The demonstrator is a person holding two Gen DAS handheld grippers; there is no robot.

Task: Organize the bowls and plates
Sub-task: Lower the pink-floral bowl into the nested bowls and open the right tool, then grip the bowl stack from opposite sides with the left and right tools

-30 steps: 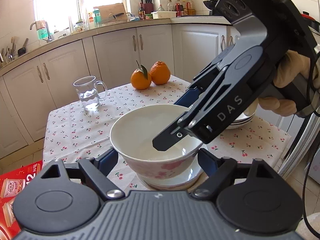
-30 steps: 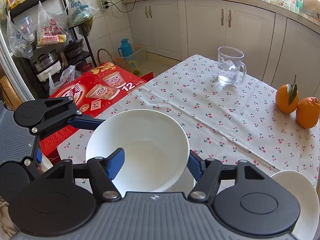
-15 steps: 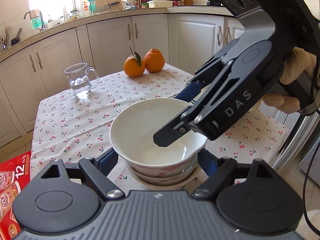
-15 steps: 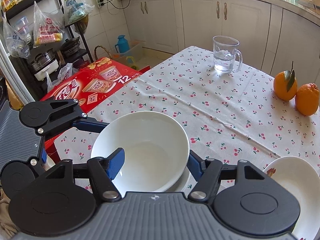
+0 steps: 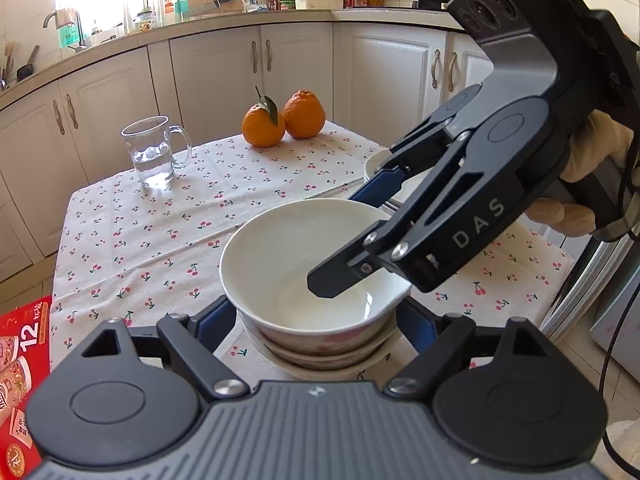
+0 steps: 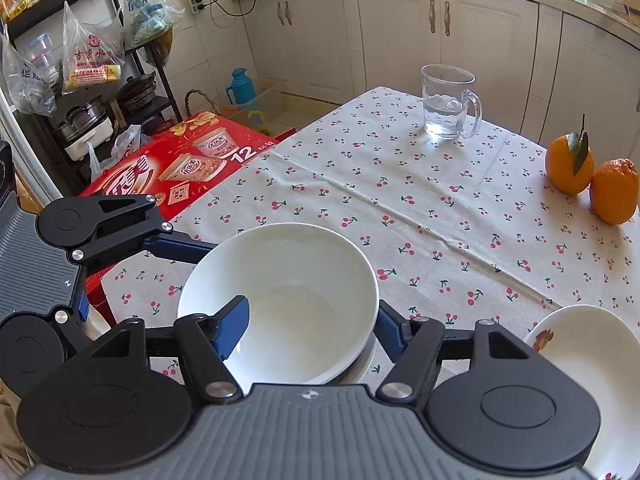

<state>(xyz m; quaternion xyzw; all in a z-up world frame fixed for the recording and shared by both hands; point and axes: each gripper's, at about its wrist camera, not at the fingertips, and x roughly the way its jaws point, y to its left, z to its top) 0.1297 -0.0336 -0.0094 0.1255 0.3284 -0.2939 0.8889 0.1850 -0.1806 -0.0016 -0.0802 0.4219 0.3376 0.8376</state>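
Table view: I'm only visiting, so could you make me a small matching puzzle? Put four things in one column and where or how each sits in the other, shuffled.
Things
1. glass mug
2. oranges
3. top bowl
4. red box

Place or state
A. off the table, down beside its edge
B. nested on a stack of dishes
C. part filled with clear water
D. a pair side by side, one with a green leaf

Pairs: 1-C, 2-D, 3-B, 4-A

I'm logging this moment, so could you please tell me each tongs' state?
Left tongs: opening, stacked bowls between them.
Right tongs: closed on the top bowl's wall.
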